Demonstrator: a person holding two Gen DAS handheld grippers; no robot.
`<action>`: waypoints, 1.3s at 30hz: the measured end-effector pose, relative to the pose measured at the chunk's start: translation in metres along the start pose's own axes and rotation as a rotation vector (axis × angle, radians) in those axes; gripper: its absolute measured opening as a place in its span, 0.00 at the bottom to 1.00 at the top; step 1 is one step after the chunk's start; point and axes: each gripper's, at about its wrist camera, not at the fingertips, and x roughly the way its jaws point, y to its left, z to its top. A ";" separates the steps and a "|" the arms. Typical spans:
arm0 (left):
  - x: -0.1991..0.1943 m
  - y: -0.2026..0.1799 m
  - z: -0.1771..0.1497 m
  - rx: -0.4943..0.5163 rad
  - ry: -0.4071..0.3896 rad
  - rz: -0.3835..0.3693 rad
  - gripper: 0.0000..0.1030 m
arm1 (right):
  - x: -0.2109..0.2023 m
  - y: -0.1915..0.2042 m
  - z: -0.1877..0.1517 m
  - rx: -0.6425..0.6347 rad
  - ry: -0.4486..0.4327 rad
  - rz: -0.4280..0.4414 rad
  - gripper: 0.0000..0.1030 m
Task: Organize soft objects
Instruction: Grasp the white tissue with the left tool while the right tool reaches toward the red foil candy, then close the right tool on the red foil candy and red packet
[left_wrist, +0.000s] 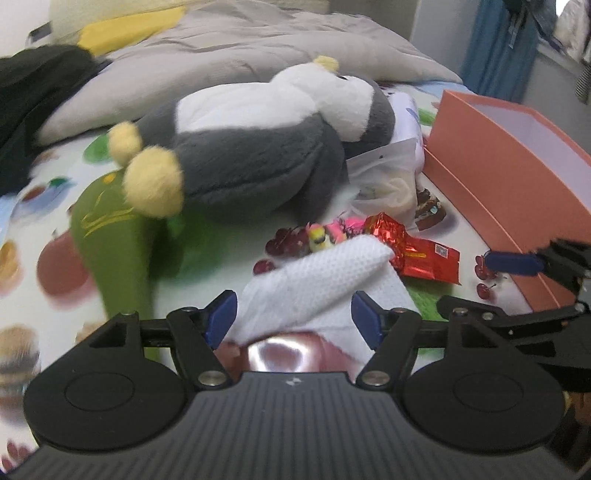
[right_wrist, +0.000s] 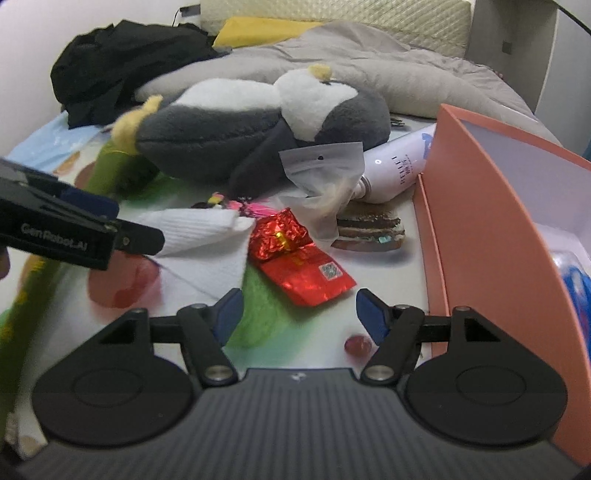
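A white textured cloth (left_wrist: 321, 280) lies crumpled on the fruit-print sheet, between the blue pads of my left gripper (left_wrist: 293, 317). The jaws stand apart and the pads do not press on it. In the right wrist view the same cloth (right_wrist: 199, 229) lies beside the left gripper's fingers (right_wrist: 92, 206). My right gripper (right_wrist: 297, 314) is open over the bare sheet, just short of a red foil packet (right_wrist: 303, 273). A grey and white penguin plush (left_wrist: 258, 155) with yellow feet lies on its side behind the cloth.
A salmon-coloured open box (right_wrist: 491, 206) stands at the right. A white bottle (right_wrist: 395, 166) and a clear plastic bag (right_wrist: 321, 173) lie near it. A green cushion (left_wrist: 110, 236) sits left of the plush. A grey duvet (left_wrist: 240, 55) and black clothing (right_wrist: 122, 59) lie further back.
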 end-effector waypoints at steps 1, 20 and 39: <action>0.005 0.000 0.003 0.012 0.001 -0.008 0.71 | 0.004 -0.001 0.002 -0.007 0.000 -0.001 0.68; 0.045 0.025 0.013 0.030 0.079 -0.170 0.39 | 0.053 -0.018 0.022 -0.019 0.093 0.112 0.73; -0.023 0.016 -0.042 -0.330 0.008 -0.051 0.08 | -0.007 -0.013 0.009 -0.021 0.060 0.095 0.03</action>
